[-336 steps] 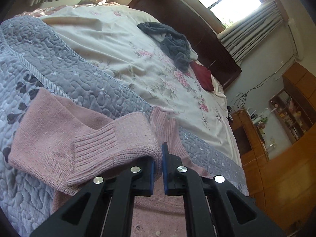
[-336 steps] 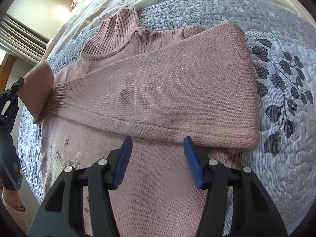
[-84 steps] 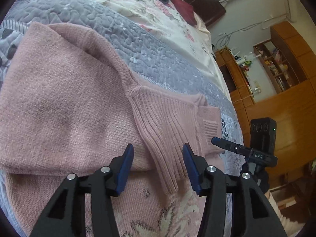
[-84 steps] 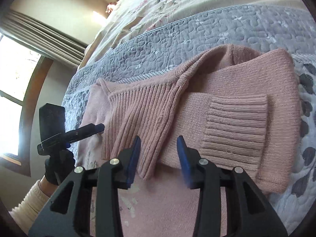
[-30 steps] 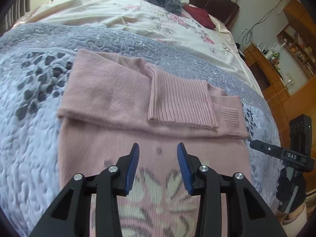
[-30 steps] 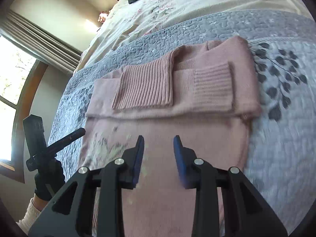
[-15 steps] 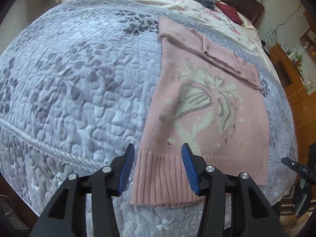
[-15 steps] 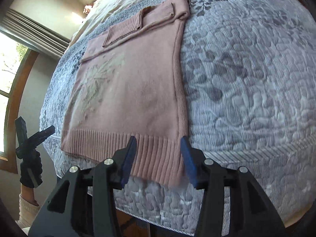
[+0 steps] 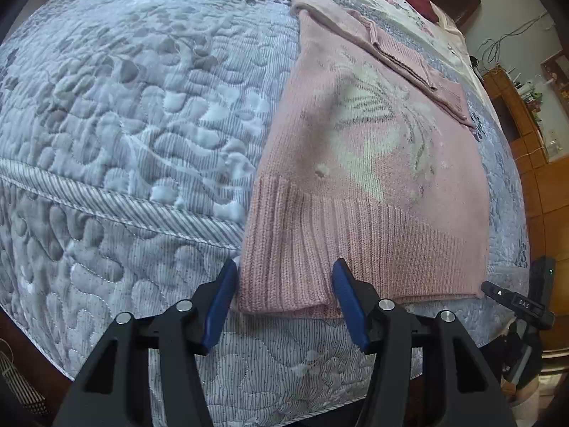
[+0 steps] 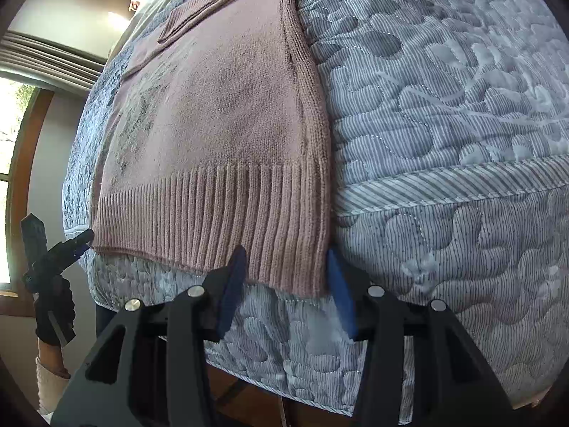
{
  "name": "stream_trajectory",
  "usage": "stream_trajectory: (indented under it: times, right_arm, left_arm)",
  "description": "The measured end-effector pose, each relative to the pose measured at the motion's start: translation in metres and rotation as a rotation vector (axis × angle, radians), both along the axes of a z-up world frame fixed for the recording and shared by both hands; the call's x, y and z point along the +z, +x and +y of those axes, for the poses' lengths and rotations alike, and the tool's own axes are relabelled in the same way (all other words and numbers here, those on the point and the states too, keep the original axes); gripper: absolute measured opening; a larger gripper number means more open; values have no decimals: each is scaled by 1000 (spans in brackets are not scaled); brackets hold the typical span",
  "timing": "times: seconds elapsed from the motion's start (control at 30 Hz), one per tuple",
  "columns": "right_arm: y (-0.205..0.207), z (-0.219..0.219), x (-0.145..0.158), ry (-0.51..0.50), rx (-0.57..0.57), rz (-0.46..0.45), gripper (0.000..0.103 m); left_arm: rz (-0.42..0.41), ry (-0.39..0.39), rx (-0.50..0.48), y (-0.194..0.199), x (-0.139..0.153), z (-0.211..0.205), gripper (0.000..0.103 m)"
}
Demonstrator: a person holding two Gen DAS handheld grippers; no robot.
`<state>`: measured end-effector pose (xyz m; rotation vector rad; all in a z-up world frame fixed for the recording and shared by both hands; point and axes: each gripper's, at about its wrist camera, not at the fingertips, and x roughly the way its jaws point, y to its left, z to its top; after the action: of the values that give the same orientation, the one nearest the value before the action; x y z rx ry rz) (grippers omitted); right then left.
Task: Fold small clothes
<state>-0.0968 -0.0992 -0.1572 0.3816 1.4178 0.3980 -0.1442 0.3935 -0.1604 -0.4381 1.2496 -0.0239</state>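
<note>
I have dropped both hands back from the folded sleeves to the sweater's ribbed hem, each pair of fingers gaping astride a near corner, its length running away up the bed.

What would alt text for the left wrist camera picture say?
An open left gripper straddles the ribbed hem corner of a pink sweater lying on a grey quilted bedspread, its sleeves folded across the top. The right gripper waits at the hem's other corner.
</note>
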Motion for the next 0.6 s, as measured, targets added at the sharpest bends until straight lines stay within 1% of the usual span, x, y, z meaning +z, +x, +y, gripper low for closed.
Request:
stream_trajectory:
  times: [0.1, 0.23, 0.4, 0.43, 0.47, 0.53, 0.57, 0.6]
  right_arm:
    - [-1, -2, 0, 19, -16, 2, 47]
    - [-4, -11, 1, 45, -47, 8, 45]
    - [-2, -10, -4, 46, -39, 28, 44]
    - [0, -7, -5, 41, -35, 31, 41]
    - [2, -6, -6, 36, -29, 33, 30]
    - [6, -5, -11, 62, -7, 60, 12]
    - [8, -7, -13, 77, 2, 75, 11]
    - [10, -8, -14, 84, 17, 83, 11]
  left_arm:
    - [0, -31, 31, -2, -6, 3, 60]
    - [-3, -75, 56, -12, -6, 12, 60]
    - [-6, -135, 64, -11, -14, 21, 58]
    - [-12, -141, 69, -10, -14, 22, 55]
    - [-13, -148, 70, -8, -14, 22, 52]
    - [-6, -177, 66, -4, -15, 20, 33]
    - [-5, -207, 58, -1, -15, 18, 27]
    - [0, -230, 52, 1, -16, 16, 18]
